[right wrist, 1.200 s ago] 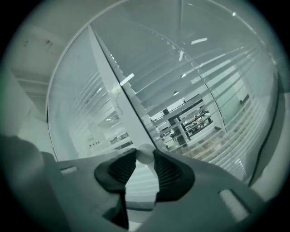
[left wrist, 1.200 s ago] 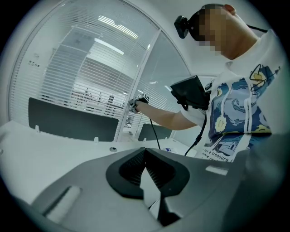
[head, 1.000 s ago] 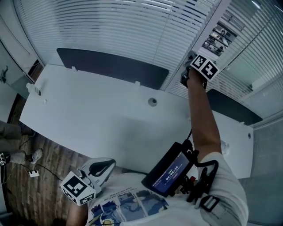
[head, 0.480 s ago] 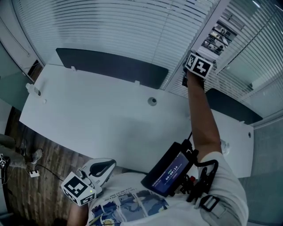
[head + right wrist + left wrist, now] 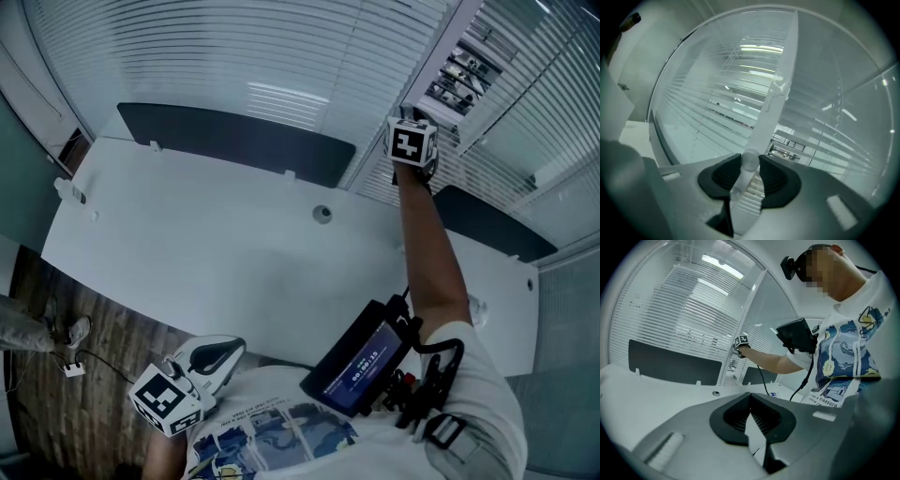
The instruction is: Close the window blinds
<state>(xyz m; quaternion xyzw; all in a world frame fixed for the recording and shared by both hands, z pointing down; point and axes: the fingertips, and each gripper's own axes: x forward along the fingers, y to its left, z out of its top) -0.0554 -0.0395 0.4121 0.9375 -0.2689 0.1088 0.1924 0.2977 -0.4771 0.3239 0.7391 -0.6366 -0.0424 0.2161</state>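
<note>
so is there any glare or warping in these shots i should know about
Head view: fisheye curve, with a glare patch on the blinds. Left gripper view: dark vignetted corners and bright light strips up top. Right gripper view: strong barrel bend, and the tilt wand, close to the lens, looks soft.

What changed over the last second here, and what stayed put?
The right gripper rolled about its own axis at the blinds, so its marker cube now squarely faces the head camera. Its jaws stayed clamped on the clear tilt wand. Any change in slat tilt is too slight to tell. The left gripper, shut and empty, did not move.
</note>
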